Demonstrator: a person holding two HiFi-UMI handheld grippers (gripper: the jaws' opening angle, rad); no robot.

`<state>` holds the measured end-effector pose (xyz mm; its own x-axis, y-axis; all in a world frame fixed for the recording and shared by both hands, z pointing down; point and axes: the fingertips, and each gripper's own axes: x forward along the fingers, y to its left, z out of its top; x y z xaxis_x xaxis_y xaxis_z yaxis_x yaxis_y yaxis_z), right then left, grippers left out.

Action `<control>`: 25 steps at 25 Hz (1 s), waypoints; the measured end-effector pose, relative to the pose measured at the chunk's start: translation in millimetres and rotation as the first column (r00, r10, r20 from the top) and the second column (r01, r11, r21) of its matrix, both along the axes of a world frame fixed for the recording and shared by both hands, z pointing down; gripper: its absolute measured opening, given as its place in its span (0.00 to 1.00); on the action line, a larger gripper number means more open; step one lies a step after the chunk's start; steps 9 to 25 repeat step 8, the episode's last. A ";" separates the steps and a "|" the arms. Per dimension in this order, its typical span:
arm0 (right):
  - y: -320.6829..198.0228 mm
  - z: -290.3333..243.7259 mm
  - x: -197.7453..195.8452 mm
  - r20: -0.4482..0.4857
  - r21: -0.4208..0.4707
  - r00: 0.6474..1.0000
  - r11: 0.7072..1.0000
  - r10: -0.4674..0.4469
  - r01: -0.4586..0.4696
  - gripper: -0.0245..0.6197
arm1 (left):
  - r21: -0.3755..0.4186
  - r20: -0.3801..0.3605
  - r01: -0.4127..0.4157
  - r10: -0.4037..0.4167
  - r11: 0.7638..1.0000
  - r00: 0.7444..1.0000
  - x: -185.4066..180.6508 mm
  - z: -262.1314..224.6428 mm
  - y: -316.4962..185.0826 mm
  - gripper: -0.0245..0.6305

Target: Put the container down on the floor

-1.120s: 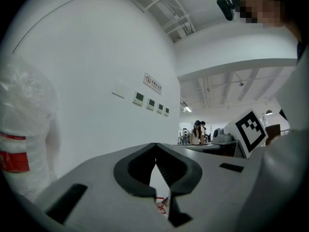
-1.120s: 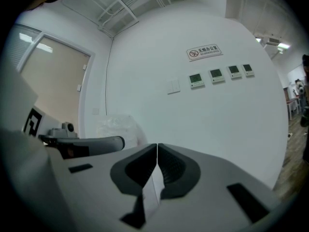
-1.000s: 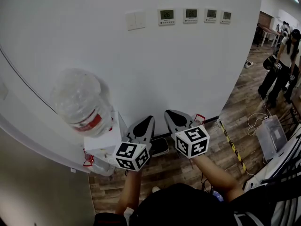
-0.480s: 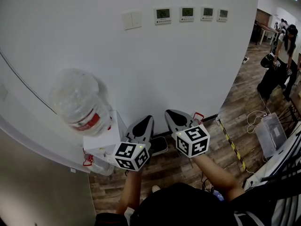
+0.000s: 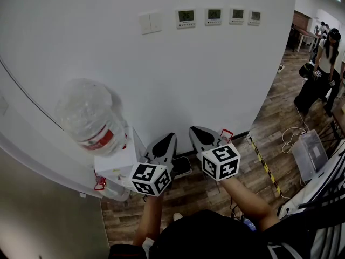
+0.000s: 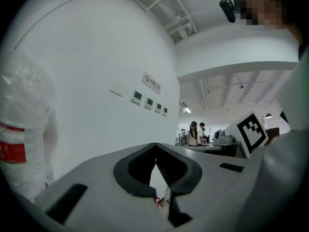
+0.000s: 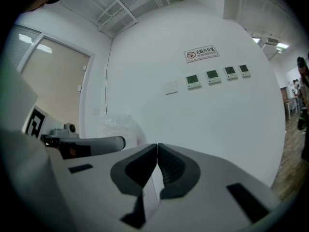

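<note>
Two grippers are held up side by side close to a white wall (image 5: 97, 47), and neither one carries anything. The left gripper (image 5: 170, 138) has its jaws brought together, the tips touching with only a thin slit lower down, and nothing sits between them. The right gripper (image 5: 194, 130) is the same: jaws pressed tip to tip and empty. Each gripper has one marker cube at its back end.

The one container in view, a large clear water bottle (image 5: 90, 114) with a red label, is not on the floor. It stands upside down on top of a white dispenser (image 5: 115, 162) against the wall, to the left of the left gripper and apart from both grippers. A second clear rounded part with a red fitting shows just below the dispenser's top; what it is cannot be made out.

On the wall above are four small display panels (image 5: 214, 14) in a row, one switch plate (image 5: 150, 22) to their left, and one sign partly cut off at the top edge. On the wooden floor (image 5: 215, 196) lie one dark flat thing (image 5: 184, 168) near the wall between the grippers, one yellow-and-black striped strip (image 5: 265, 165), and one clear plastic box (image 5: 308, 156) further right. A person in dark trousers (image 5: 318, 82) stands at the far right.
</note>
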<state>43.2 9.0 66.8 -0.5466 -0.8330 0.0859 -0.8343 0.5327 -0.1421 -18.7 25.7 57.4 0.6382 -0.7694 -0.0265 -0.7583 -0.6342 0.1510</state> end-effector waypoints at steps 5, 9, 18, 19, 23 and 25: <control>0.0 0.0 -0.3 0.002 0.000 1.000 1.000 -0.002 0.002 0.09 | 0.000 -0.001 -0.001 0.001 1.000 1.000 0.3 0.1 -0.2 0.06; 0.2 1.1 -0.4 0.004 -0.004 1.000 1.000 -0.001 0.001 0.09 | -0.003 -0.004 -0.002 0.002 1.000 1.000 0.0 1.1 -0.3 0.06; 0.2 1.1 -0.4 0.004 -0.004 1.000 1.000 -0.001 0.001 0.09 | -0.003 -0.004 -0.002 0.002 1.000 1.000 0.0 1.1 -0.3 0.06; 0.2 1.1 -0.4 0.004 -0.004 1.000 1.000 -0.001 0.001 0.09 | -0.003 -0.004 -0.002 0.002 1.000 1.000 0.0 1.1 -0.3 0.06; 0.2 1.1 -0.4 0.004 -0.004 1.000 1.000 -0.001 0.001 0.09 | -0.003 -0.004 -0.002 0.002 1.000 1.000 0.0 1.1 -0.3 0.06; 0.2 1.1 -0.4 0.004 -0.004 1.000 1.000 -0.001 0.001 0.09 | -0.003 -0.004 -0.002 0.002 1.000 1.000 0.0 1.1 -0.3 0.06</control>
